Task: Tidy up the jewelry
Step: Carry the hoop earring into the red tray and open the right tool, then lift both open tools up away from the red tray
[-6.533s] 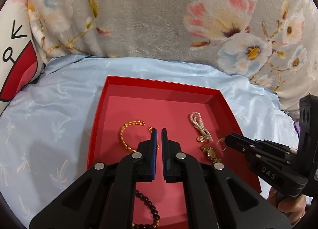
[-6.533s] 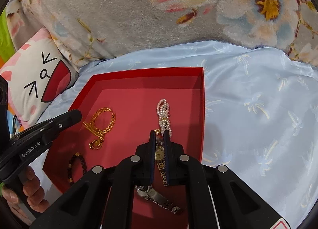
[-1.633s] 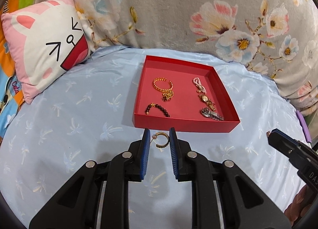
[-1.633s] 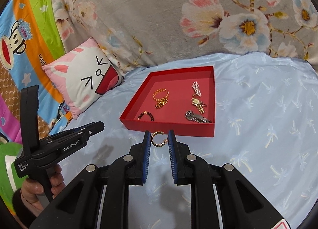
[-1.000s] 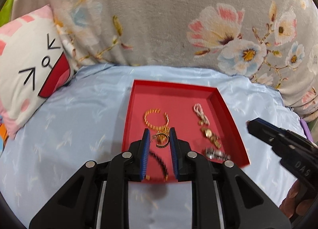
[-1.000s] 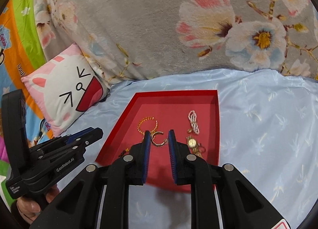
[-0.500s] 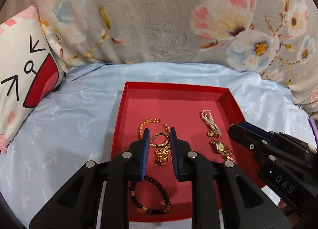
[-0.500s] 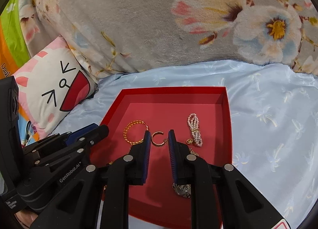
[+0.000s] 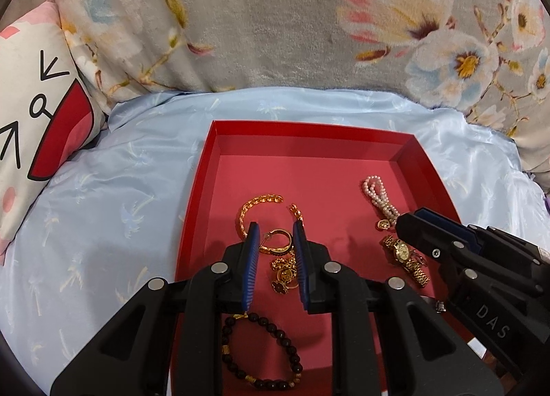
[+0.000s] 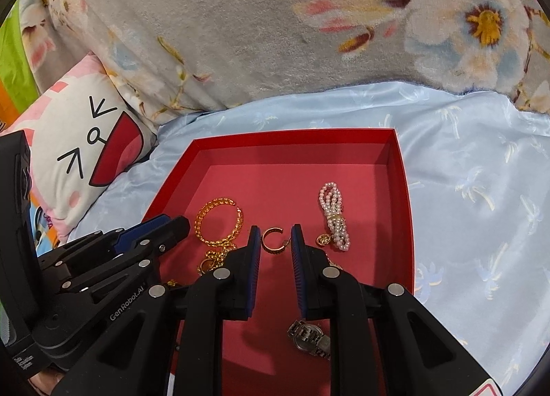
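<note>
Left wrist view
Left claw: pinches a gold hoop earring between its blue pads; you have it over the red tray, which sits on the blue bedsheet.
Under it: gold chain bracelet just ahead, its pendant end directly below the hoop; dark bead bracelet nearer you.
Right side: pearl bracelet and gold watch, partly behind the other claw's black body.

Right wrist view
Right claw: grips a 2nd hoop, the open gold earring, pads pressed on its 2 sides.
Position: over tray floor, between the chain bracelet on your left and the pearl bracelet on your right.
Key relation: bare red floor lies straight below and ahead of this claw, so it looks like the easier drop; the left claw's hoop hangs over the chain and may tangle.
Hidden: silver watch half covered by the right claw; gold watch not visible here.
Unclear: height of either hoop above the tray floor.
</note>
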{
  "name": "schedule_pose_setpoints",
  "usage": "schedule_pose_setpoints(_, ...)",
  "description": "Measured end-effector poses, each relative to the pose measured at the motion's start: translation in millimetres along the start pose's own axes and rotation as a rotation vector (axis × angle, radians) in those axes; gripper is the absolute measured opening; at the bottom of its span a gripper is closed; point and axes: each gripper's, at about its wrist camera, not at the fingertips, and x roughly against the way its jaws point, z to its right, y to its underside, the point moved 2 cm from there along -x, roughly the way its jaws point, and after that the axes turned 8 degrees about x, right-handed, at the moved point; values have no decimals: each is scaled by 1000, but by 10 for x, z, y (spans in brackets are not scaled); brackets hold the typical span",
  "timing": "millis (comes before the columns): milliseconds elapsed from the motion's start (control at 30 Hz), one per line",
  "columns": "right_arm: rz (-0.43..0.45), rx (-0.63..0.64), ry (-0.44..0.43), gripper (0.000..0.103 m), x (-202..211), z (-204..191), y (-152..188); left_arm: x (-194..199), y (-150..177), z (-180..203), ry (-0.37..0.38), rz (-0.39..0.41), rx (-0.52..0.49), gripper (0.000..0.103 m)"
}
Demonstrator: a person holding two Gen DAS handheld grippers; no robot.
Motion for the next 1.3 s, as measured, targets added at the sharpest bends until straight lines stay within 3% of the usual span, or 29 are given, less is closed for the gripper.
schedule_pose_setpoints(767, -24, -1, 0, 18, -200, 34, 49, -198, 15, 18, -24, -18, -6, 20)
schedule_pose_setpoints(833, -22, -1, 0, 19, -200, 35, 46, -206, 14, 5, -31, -18, -3, 24)
schedule_pose_setpoints(900, -18, 0, 7, 22, -184, 29, 43, -203, 14, -2, -41, -14, 3, 42)
schedule_pose_setpoints(967, -7, 0, 19, 33, -143, 21, 40, -170, 16, -11, -60, 2, 7, 52)
schedule_pose_setpoints(1100, 11, -10, 37, 44, -24, 29, 63, -84, 22, -30, -67, 16, 10, 52)
schedule_pose_setpoints(1300, 32, -13, 66, 47, 269, -63, 179, 161, 105, 2, -81, 35, -1, 52)
